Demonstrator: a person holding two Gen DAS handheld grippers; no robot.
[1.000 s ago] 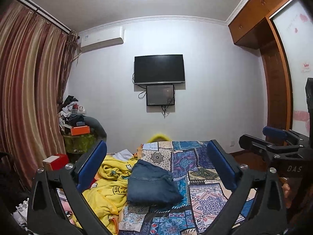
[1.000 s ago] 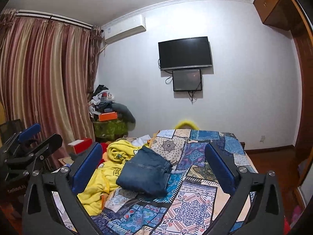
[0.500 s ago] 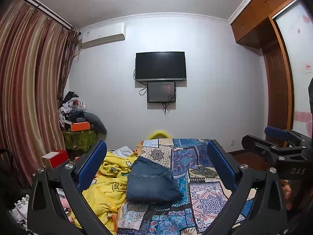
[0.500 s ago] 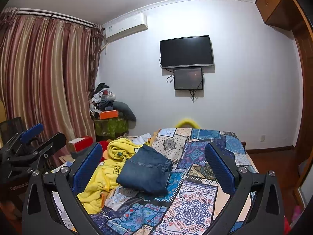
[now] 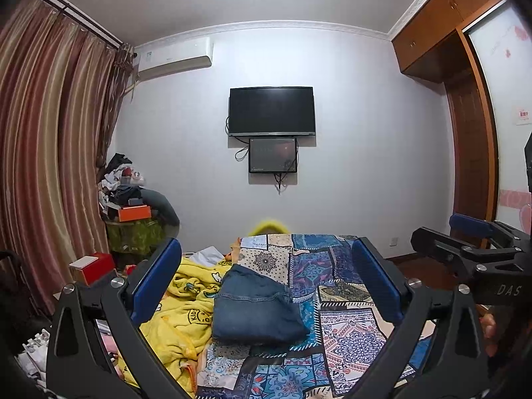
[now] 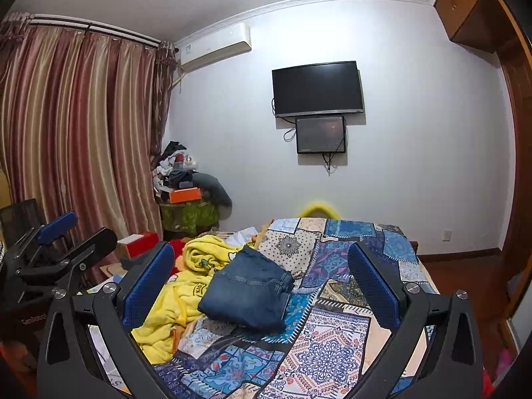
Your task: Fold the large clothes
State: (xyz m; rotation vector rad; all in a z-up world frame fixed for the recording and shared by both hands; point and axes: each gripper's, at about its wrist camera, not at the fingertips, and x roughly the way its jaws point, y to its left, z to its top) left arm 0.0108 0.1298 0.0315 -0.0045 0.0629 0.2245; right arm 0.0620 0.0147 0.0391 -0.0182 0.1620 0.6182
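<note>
Jeans [image 5: 256, 309], folded, are lying on patchwork bedspread [image 5: 345, 342], yellow blanket [image 5: 179, 312] just beside. L gripper [image 5: 266, 282] & R gripper [image 6: 262, 286] are hovering above jeans, jaws wide apart, holding nothing.

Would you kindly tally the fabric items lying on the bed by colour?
Blue denim: 1, the folded jeans
Yellow: 1, the crumpled blanket
Multicoloured patchwork: 1, the bedspread
White: 1, a cloth partly hidden behind the blanket
Total: 4
</note>
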